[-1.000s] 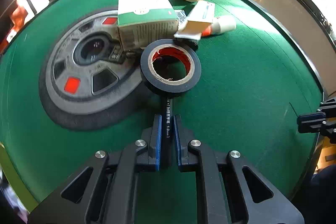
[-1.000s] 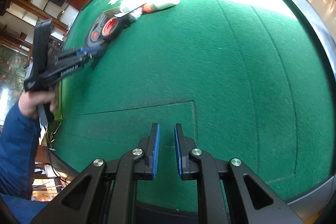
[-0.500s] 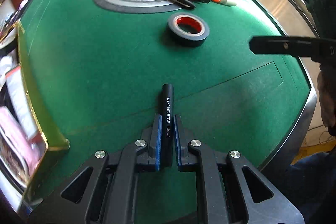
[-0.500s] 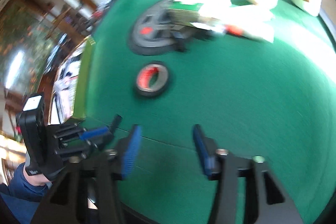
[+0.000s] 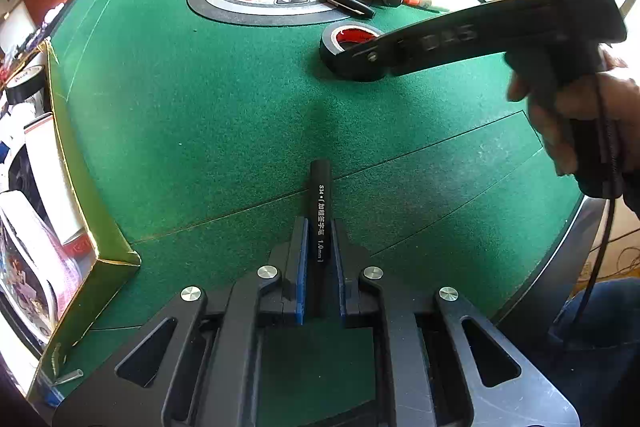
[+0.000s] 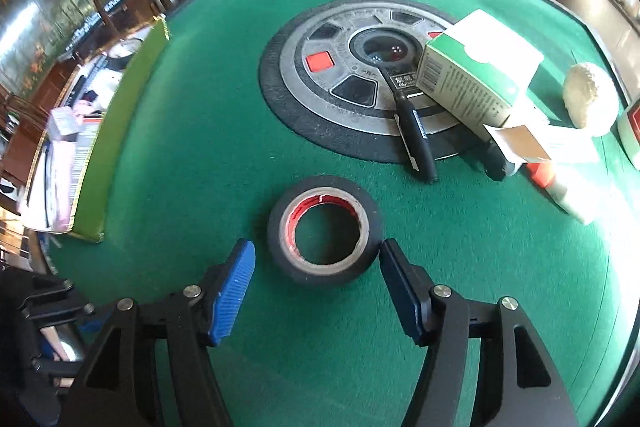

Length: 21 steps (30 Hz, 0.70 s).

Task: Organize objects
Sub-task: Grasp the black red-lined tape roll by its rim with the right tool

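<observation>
Tape roll (image 6: 324, 231) lies flat on green surface (image 6: 208, 115), just ahead of right claw (image 6: 316, 267), whose jaws are opening, nothing between them. Left claw (image 5: 320, 259) clamps black marker (image 5: 320, 211). Judgement: lower squarely, straddle the roll's outer wall, then close.

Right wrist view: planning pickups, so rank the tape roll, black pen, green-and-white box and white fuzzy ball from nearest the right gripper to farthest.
1. Tape roll, just ahead between the opening jaws.
2. Black pen, beyond, slightly right.
3. Green-and-white box, right, on the grey disc.
4. White fuzzy ball, far right.
</observation>
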Tool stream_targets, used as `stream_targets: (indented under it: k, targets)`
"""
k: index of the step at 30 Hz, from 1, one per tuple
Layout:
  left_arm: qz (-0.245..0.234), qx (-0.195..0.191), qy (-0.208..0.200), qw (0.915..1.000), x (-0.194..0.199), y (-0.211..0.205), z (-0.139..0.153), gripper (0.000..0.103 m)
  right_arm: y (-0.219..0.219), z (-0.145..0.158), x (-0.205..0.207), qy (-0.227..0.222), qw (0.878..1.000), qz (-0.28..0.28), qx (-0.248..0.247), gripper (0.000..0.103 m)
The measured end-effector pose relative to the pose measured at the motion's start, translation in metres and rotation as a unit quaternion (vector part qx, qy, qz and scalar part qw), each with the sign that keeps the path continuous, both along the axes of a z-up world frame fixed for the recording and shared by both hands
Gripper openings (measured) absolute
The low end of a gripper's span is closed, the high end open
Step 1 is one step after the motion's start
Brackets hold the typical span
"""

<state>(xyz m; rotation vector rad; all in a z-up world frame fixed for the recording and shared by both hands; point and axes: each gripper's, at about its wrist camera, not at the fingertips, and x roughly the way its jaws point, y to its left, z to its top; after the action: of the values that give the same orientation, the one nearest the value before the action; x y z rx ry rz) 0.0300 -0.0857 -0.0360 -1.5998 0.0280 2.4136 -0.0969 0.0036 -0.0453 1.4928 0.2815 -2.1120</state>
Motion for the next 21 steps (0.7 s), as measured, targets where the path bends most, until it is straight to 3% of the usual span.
stream_targets:
  k: [2,12,21]
  targets:
    - [0.001,-0.002,0.005,1.0,0.0,0.001,-0.001,0.01,-0.001,0.001,0.001,0.021,1.0,0.005,0.003,0.063]
    - [-0.002,-0.025,0.019,0.9995,0.0,0.007,-0.002,0.01,0.028,0.01,0.028,0.007,0.999,-0.038,-0.036,0.061]
    - [0.037,0.024,0.022,0.9988,-0.002,-0.003,-0.001,0.01,0.037,0.011,0.058,-0.004,0.998,-0.045,-0.047,0.062]
